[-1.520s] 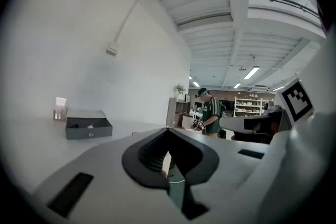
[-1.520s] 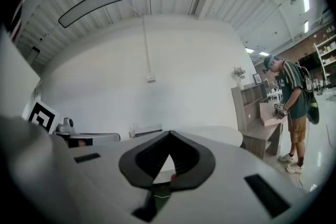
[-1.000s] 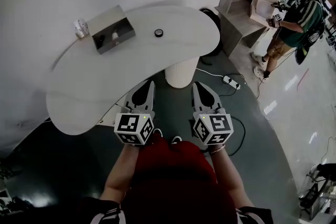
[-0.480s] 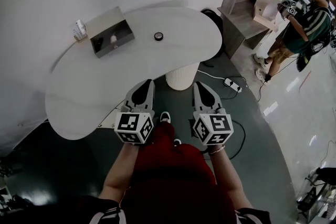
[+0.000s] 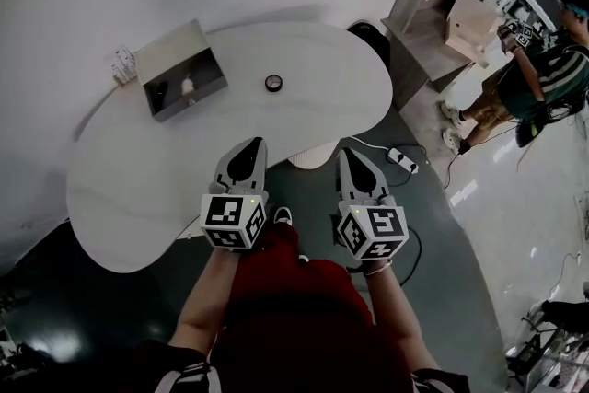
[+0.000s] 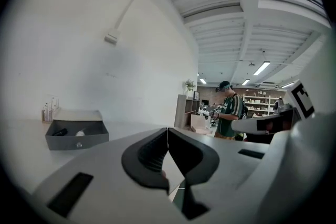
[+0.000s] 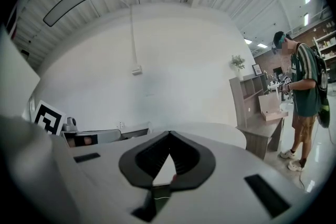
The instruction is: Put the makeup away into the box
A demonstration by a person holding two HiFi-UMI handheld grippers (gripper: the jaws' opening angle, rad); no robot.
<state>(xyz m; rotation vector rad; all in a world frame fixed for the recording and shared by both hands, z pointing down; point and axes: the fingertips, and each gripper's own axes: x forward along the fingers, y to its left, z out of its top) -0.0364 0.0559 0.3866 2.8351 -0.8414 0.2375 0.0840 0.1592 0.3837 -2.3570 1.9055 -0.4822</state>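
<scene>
Head view: nearer the box [image 5: 171, 52] than a second ago, left claw [image 5: 252, 145] and right claw [image 5: 351, 156] both pressed together, empty, short of it. Round makeup pot [image 5: 273, 83] on the table [image 5: 138, 189], right of the box, untouched; approach only, pick-up yet to come.

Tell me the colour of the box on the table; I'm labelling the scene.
The box is plain grey with a dull metallic look; the head view shows it best.

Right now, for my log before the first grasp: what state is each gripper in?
Left gripper: jaws closed, empty.
Right gripper: jaws closed, empty.
</scene>
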